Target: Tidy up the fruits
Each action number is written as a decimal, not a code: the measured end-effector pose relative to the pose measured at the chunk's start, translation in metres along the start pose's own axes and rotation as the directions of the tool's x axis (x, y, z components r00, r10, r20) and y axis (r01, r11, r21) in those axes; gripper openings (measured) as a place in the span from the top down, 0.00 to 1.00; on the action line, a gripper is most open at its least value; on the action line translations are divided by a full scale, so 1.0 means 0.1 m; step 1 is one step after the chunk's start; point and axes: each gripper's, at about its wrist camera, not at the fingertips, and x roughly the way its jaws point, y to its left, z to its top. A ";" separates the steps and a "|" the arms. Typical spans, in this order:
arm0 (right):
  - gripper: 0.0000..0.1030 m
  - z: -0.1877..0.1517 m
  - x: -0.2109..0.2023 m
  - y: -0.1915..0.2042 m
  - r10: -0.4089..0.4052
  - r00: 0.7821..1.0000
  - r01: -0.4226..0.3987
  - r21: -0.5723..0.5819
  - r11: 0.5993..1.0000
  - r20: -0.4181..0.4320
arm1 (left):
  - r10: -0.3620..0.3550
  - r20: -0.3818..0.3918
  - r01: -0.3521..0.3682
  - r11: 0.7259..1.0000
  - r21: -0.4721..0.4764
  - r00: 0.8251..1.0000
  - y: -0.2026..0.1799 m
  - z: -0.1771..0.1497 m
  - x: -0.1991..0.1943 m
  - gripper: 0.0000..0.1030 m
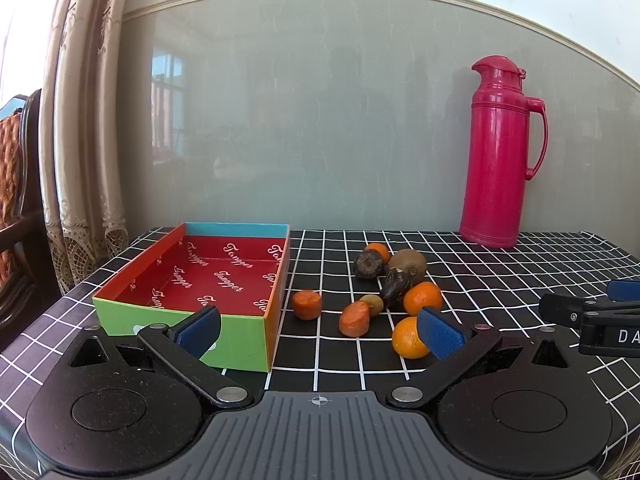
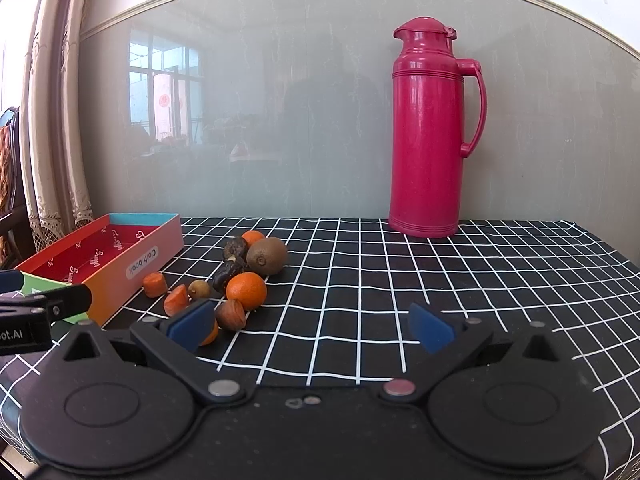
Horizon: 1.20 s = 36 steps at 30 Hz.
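Note:
A shallow box [image 1: 168, 312] [image 2: 136, 268] with a red printed inside stands open on the left of the table, nothing in it. Right of it lies a loose pile: two carrot chunks [image 1: 307, 304] [image 1: 354, 319], a small kiwi [image 1: 374, 304], a large kiwi [image 1: 408, 264] [image 2: 266, 256], dark shrivelled fruits [image 1: 368, 264] [image 2: 230, 270], several oranges [image 1: 422, 298] [image 2: 246, 290] and a brown nut-like fruit [image 2: 231, 315]. My left gripper [image 1: 320, 330] is open, its right pad in front of the nearest orange [image 1: 406, 340]. My right gripper [image 2: 312, 326] is open over bare cloth, right of the pile.
A tall pink thermos jug [image 1: 498, 152] [image 2: 430, 132] stands at the back right against the glossy wall panel. The table wears a black cloth with a white grid [image 2: 460, 280]. A lace curtain [image 1: 80, 128] and a wooden chair [image 1: 16, 184] lie beyond the left edge.

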 end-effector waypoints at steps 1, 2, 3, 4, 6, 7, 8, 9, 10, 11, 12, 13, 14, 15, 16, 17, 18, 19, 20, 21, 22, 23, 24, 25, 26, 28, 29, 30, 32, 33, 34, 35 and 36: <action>0.00 0.00 0.00 0.00 0.000 1.000 0.000 -0.001 1.000 0.000 | 0.001 0.000 -0.001 1.000 0.000 1.000 0.00 0.00 0.00 0.00; 0.00 0.00 0.00 0.00 0.000 1.000 0.000 -0.001 1.000 0.000 | 0.001 0.000 -0.001 1.000 0.000 1.000 0.00 0.00 0.00 0.00; 0.00 0.00 0.00 0.00 0.000 1.000 0.000 -0.001 1.000 0.000 | 0.001 0.000 -0.001 1.000 0.000 1.000 0.00 0.00 0.00 0.00; 0.00 0.00 0.00 0.00 0.000 1.000 0.000 0.000 1.000 0.000 | 0.001 0.000 -0.001 1.000 0.000 1.000 0.00 0.00 0.00 0.00; 0.00 0.00 0.00 0.00 -0.001 1.000 0.001 -0.001 1.000 0.000 | 0.001 0.000 -0.001 1.000 0.000 1.000 -0.01 0.00 0.00 0.00; 0.00 0.00 0.00 0.00 0.000 1.000 0.000 0.000 1.000 0.000 | 0.001 0.000 -0.001 1.000 0.000 1.000 0.00 0.00 0.00 0.00; 0.00 0.00 0.00 0.00 0.000 1.000 0.000 0.000 1.000 0.000 | 0.000 0.000 0.000 1.000 -0.001 1.000 0.00 0.00 0.00 0.00; 0.00 0.00 0.00 0.00 0.000 1.000 0.000 0.000 1.000 0.001 | 0.001 0.000 -0.001 1.000 -0.001 1.000 0.00 0.00 0.01 0.00; 0.00 0.00 0.00 0.00 -0.001 1.000 0.001 -0.001 1.000 0.000 | 0.000 0.000 0.000 1.000 -0.001 1.000 0.00 0.00 0.01 0.00; 0.00 0.00 0.00 0.00 -0.001 1.000 0.001 -0.001 1.000 0.000 | 0.000 0.000 0.000 1.000 0.000 1.000 0.00 0.00 0.01 0.00; 0.00 0.00 0.00 0.00 0.000 1.000 0.000 -0.001 1.000 0.000 | 0.001 0.000 -0.001 1.000 0.000 1.000 0.00 0.00 0.01 0.00; 0.00 0.00 0.00 0.00 0.000 1.000 0.000 -0.001 1.000 0.001 | 0.001 0.000 -0.001 1.000 0.000 1.000 0.00 0.00 0.01 0.00; 0.00 0.00 0.00 0.00 -0.001 1.000 0.001 -0.001 1.000 0.001 | 0.000 0.000 0.000 1.000 0.000 1.000 0.00 0.00 0.01 0.00; 0.00 0.00 0.00 0.00 -0.001 1.000 0.001 -0.001 1.000 0.000 | -0.001 -0.001 0.001 1.000 0.000 1.000 0.00 0.00 0.01 0.00; 0.00 0.00 0.00 0.00 -0.001 1.000 0.001 0.000 1.000 0.001 | -0.001 -0.003 0.001 1.000 -0.001 1.000 -0.01 0.00 0.01 0.00; 0.00 0.00 -0.01 0.00 -0.002 1.000 0.002 0.002 1.000 0.003 | -0.001 -0.006 0.001 1.000 0.000 1.000 -0.01 0.00 0.01 0.00; 0.00 0.00 -0.01 0.00 -0.003 1.000 0.003 0.003 1.000 0.006 | -0.003 -0.007 0.003 1.000 0.001 1.000 -0.02 0.00 0.02 0.00; 0.00 0.00 -0.01 -0.01 -0.005 1.000 0.005 0.006 1.000 0.006 | -0.010 -0.009 0.010 1.000 -0.001 1.000 -0.02 0.01 0.02 0.00; 0.00 0.00 -0.01 -0.02 -0.007 1.000 0.007 0.011 1.000 0.006 | -0.018 -0.012 0.017 1.000 -0.003 1.000 -0.02 0.01 0.04 0.00; 0.00 0.01 -0.01 -0.03 -0.009 1.000 0.009 0.016 1.000 0.007 | -0.024 -0.015 0.024 1.000 0.000 1.000 -0.04 0.01 0.05 0.00; 0.00 0.01 -0.01 -0.04 -0.015 1.000 0.014 0.020 1.000 0.008 | -0.028 -0.021 0.028 1.000 0.009 0.999 -0.06 0.01 0.07 0.00; 0.00 0.01 -0.02 -0.05 -0.021 1.000 0.021 0.023 1.000 0.011 | -0.032 -0.029 0.032 0.999 0.019 0.999 -0.09 0.01 0.08 0.00; 0.00 0.02 -0.01 -0.07 -0.032 0.999 0.032 0.029 0.999 0.011 | -0.031 -0.032 0.032 0.999 0.022 0.999 -0.11 0.01 0.09 0.00; 0.00 0.02 0.00 -0.09 -0.039 0.999 0.039 0.035 0.999 0.009 | -0.035 -0.035 0.036 0.999 0.023 0.999 -0.14 0.01 0.11 0.00; 0.00 0.03 0.02 -0.10 -0.046 0.999 0.046 0.039 0.998 0.007 | -0.041 -0.035 0.042 0.999 0.020 0.999 -0.16 0.00 0.12 0.00; 0.00 0.03 0.06 -0.13 -0.060 0.998 0.060 0.049 0.997 0.002 | -0.055 -0.049 0.056 0.998 0.014 0.997 -0.21 0.00 0.17 0.00; 0.00 0.04 0.08 -0.14 -0.069 0.998 0.069 0.057 0.996 -0.001 | -0.065 -0.066 0.066 0.998 0.017 0.996 -0.25 0.00 0.21 0.00; 0.00 0.05 0.10 -0.16 -0.079 0.997 0.079 0.062 0.995 -0.002 | -0.074 -0.077 0.076 0.997 0.021 0.994 -0.28 -0.01 0.24 0.00; 0.00 0.06 0.15 -0.19 -0.097 0.995 0.097 0.070 0.993 -0.005 | -0.105 -0.091 0.107 0.994 0.015 0.990 -0.33 -0.03 0.31 0.00; 0.00 0.07 0.17 -0.22 -0.104 0.995 0.104 0.076 0.992 -0.006 | -0.115 -0.094 0.115 0.993 -0.002 0.989 -0.34 -0.03 0.33 0.00; 0.00 0.08 0.19 -0.23 -0.108 0.994 0.108 0.077 0.991 -0.006 | -0.124 -0.099 0.123 0.992 -0.019 0.987 -0.35 -0.04 0.36 0.00; 0.00 0.08 0.21 -0.25 -0.114 0.993 0.114 0.079 0.990 -0.007 | -0.132 -0.106 0.130 0.991 -0.028 0.986 -0.36 -0.04 0.39 0.00; 0.00 0.09 0.22 -0.26 -0.119 0.993 0.120 0.082 0.989 -0.009 | -0.145 -0.113 0.143 0.989 -0.029 0.983 -0.38 -0.04 0.43 0.00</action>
